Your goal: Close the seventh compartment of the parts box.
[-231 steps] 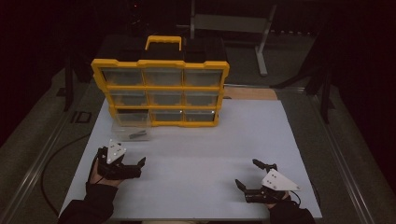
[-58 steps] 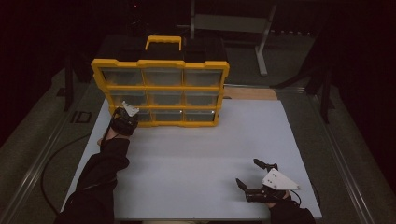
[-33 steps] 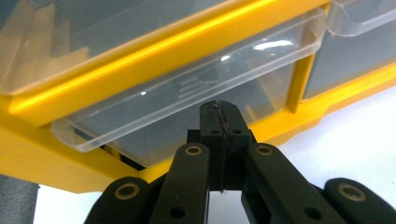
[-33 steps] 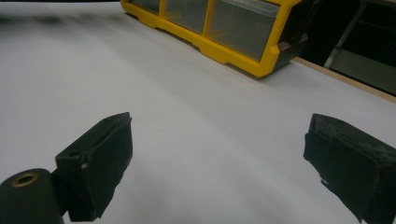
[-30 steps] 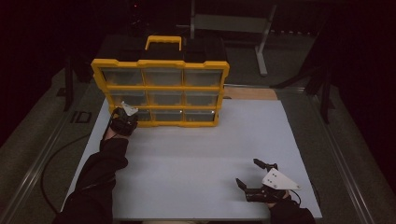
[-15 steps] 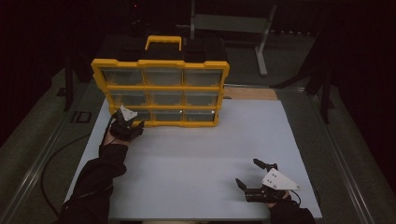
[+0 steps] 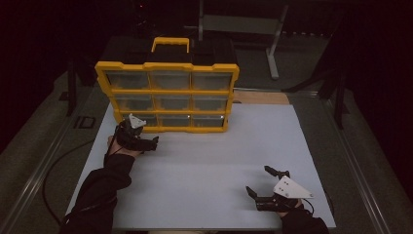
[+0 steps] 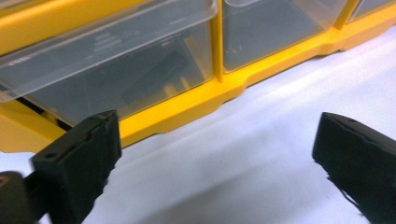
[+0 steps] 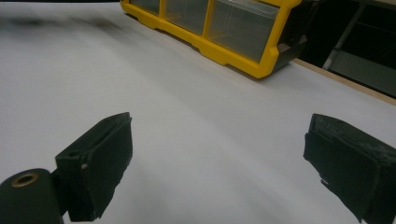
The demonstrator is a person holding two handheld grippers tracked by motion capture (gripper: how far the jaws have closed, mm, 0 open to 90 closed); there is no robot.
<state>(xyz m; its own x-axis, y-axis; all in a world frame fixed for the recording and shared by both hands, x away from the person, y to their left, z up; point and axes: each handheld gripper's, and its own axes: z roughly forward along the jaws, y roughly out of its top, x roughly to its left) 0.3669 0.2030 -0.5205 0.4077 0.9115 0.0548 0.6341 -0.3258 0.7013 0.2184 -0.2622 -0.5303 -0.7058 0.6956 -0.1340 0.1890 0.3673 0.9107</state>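
A yellow drawer cabinet stands upright at the far side of the white table. The left gripper sits just in front of the cabinet's bottom-left drawer; its jaws have just been opening and now stand wide apart with nothing between them. A dark item, too dim to identify, lies inside that clear drawer. The right gripper rests well away from the cabinet at the table's near edge, jaws spread and empty.
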